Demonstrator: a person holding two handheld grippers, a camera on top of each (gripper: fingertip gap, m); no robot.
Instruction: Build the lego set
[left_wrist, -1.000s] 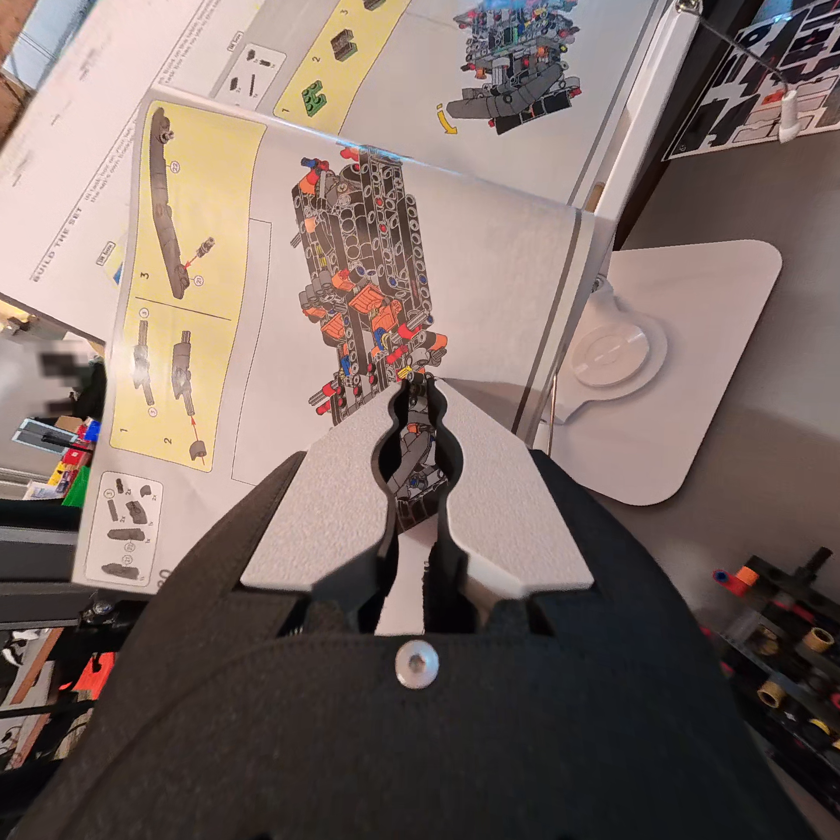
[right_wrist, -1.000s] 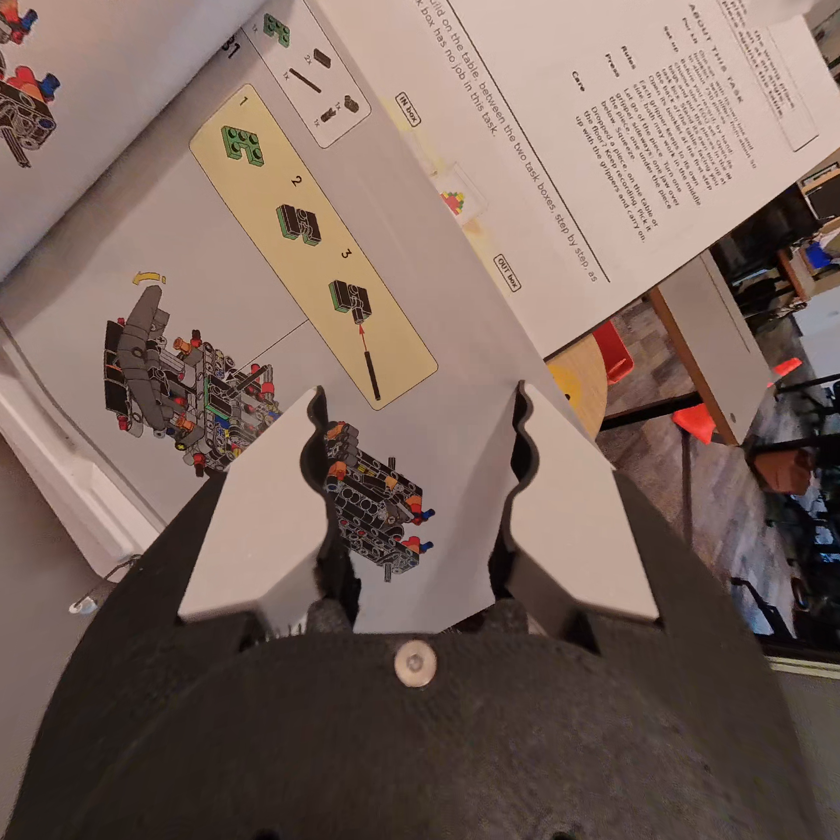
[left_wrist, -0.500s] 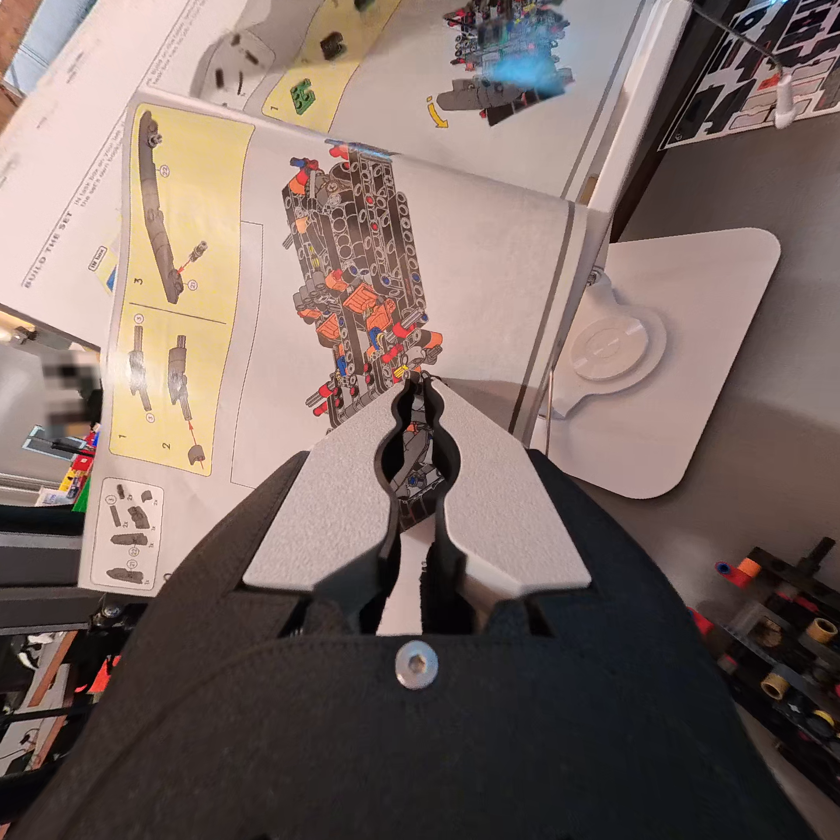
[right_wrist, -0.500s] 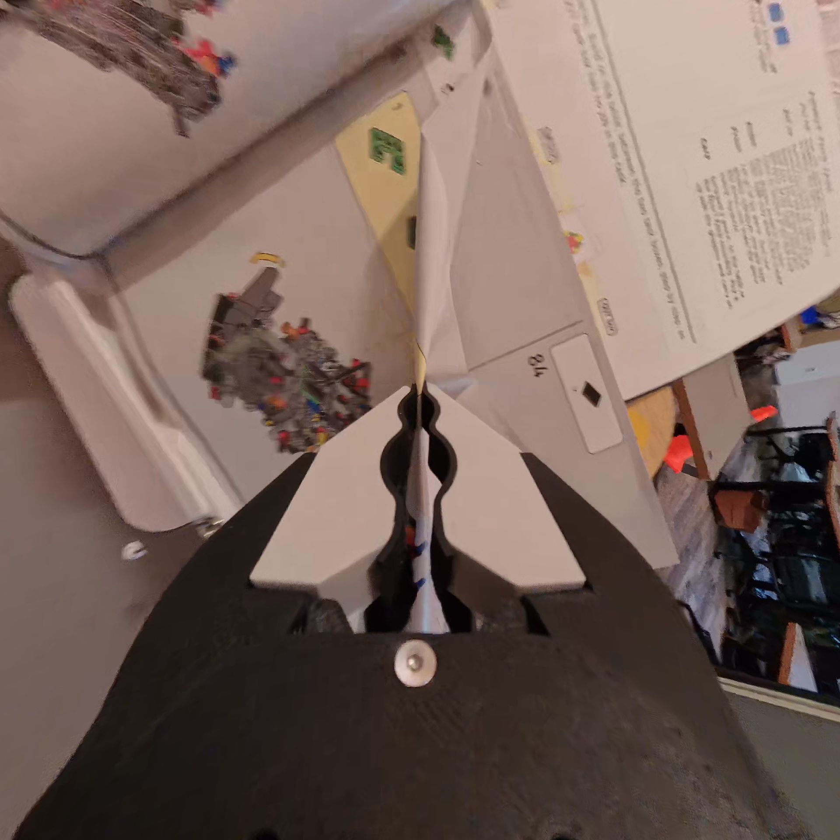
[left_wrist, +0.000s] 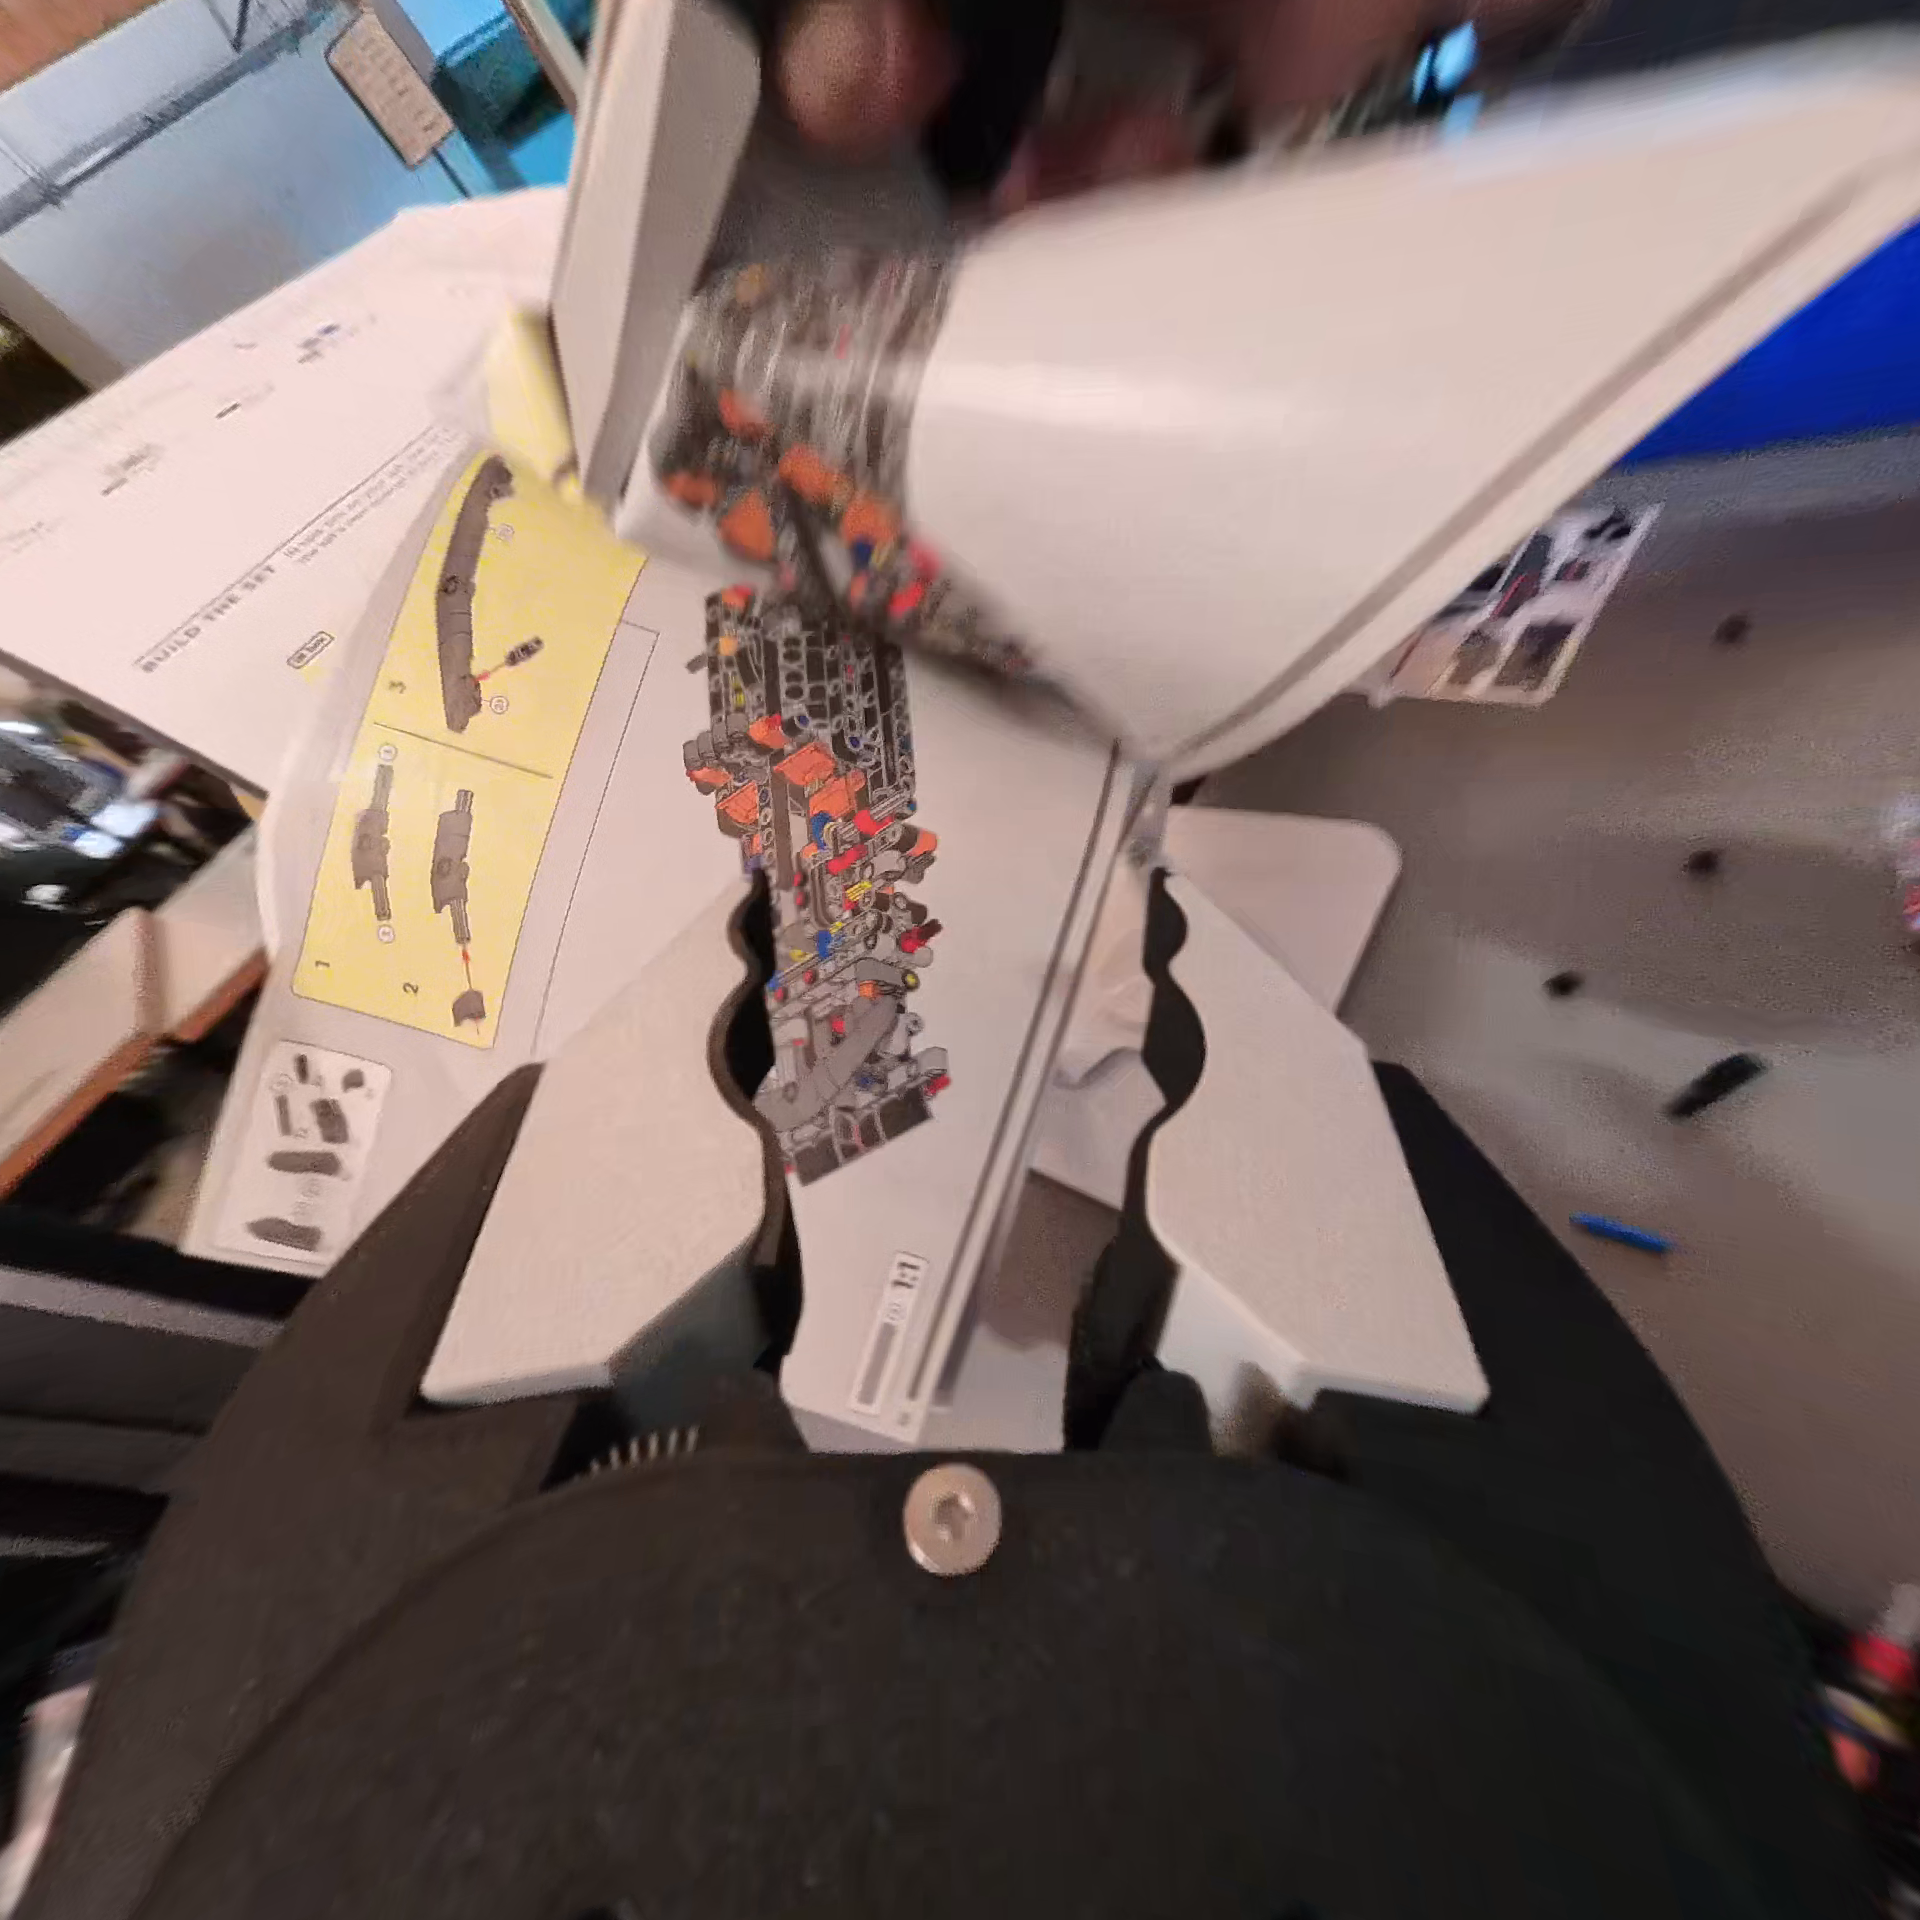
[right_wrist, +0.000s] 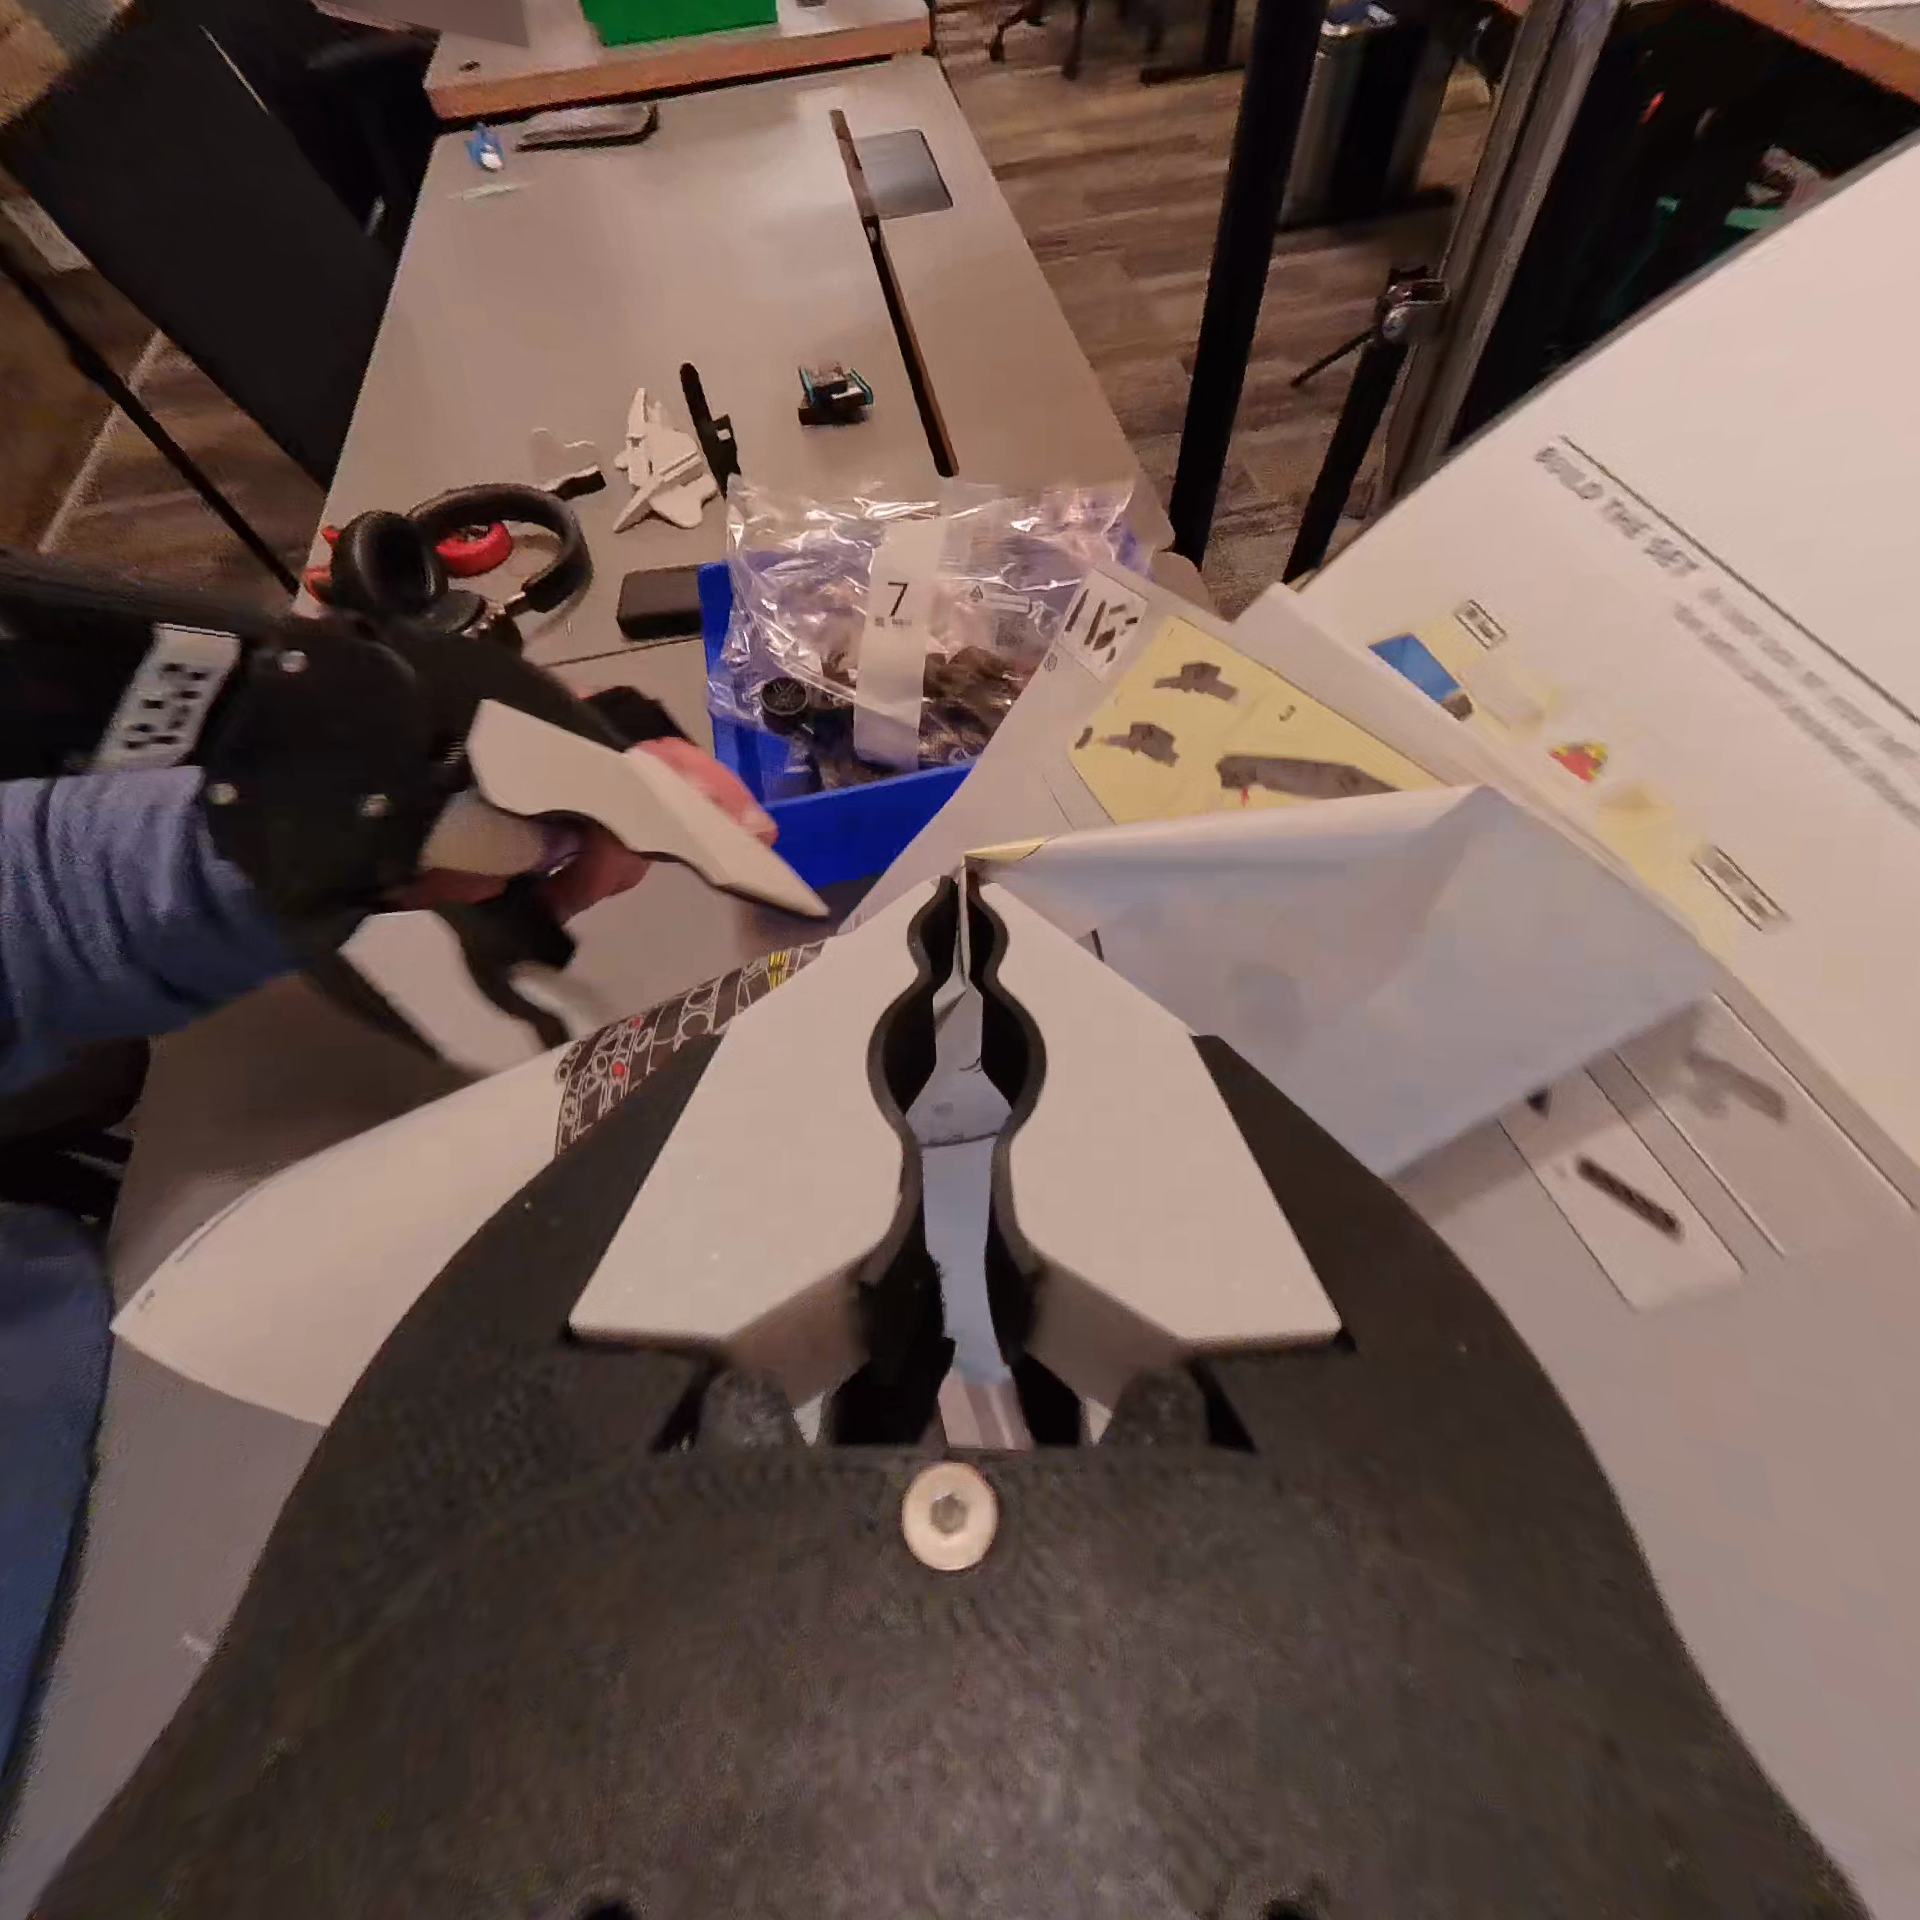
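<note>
The instruction booklet (left_wrist: 644, 935) stands open on a white stand (left_wrist: 1299, 894). My left gripper (left_wrist: 951, 883) is open and empty, its fingers on either side of the page's lower edge, over the printed model picture. My right gripper (right_wrist: 961, 883) is shut on the edge of a booklet page (right_wrist: 1299, 935) and holds it lifted and curled. That page shows blurred in the left wrist view (left_wrist: 1247, 436), arching over the booklet. The left gripper also shows in the right wrist view (right_wrist: 644, 821), held by a hand with a blue sleeve.
A blue bin (right_wrist: 831, 831) holding a clear bag of pieces (right_wrist: 894, 623) stands behind the booklet. Headphones (right_wrist: 457, 551) and small items lie on a far grey table. A black piece (left_wrist: 1714, 1086) and a blue pin (left_wrist: 1621, 1233) lie on the table at right. A large printed sheet (right_wrist: 1714, 582) stands behind.
My left gripper has opened and let go of the page it pinched. My right gripper has shut on a page and swung it up and over toward the left.
</note>
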